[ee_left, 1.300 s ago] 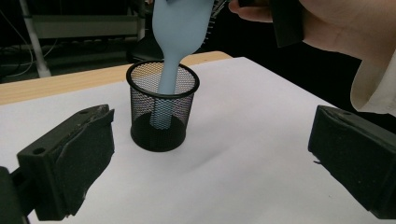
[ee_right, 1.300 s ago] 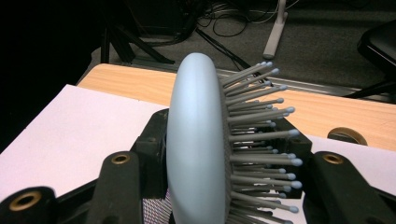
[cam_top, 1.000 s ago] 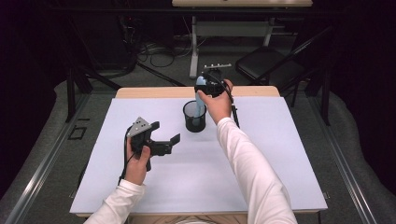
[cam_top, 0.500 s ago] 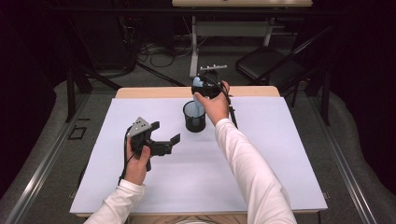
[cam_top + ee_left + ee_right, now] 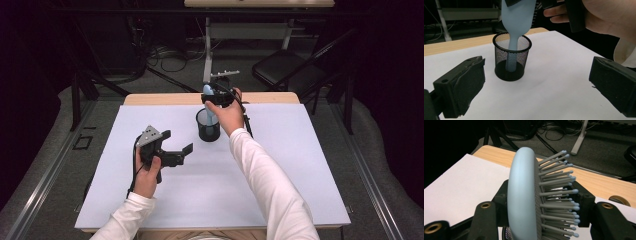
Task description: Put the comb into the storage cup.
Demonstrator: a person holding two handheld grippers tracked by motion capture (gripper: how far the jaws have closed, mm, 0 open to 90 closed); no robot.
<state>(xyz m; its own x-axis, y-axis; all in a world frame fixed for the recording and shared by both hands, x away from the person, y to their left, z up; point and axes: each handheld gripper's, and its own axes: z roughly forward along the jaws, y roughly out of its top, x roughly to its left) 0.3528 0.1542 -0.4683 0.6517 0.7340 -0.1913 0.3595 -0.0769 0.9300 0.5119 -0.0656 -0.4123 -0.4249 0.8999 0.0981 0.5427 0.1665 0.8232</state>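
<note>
Right tool [image 5: 214,93] is clamped on the head of a pale blue hairbrush [image 5: 517,17], one jaw on the smooth back, the other among the bristles. Brush hangs handle-down; the handle is inside the black mesh cup [image 5: 512,57] and appears to reach near the bottom, though contact with the base cannot be confirmed through the mesh.

Cup stands upright toward the far middle of the white-covered bench [image 5: 280,165], not held by anything.

Left tool [image 5: 172,150] is on the near left, well apart from the cup, jaws spread wide and empty, aimed at the cup.

Risks, as judged:
- Cup looks light and unsecured. Any sideways pull on the brush while the handle is inside could tip or drag it.
- Brush head is wide and heavy relative to the handle. If released leaning on the rim, the top-heavy load may topple the cup.
- Grip through bristles looks soft; the head could twist between the jaws.
</note>
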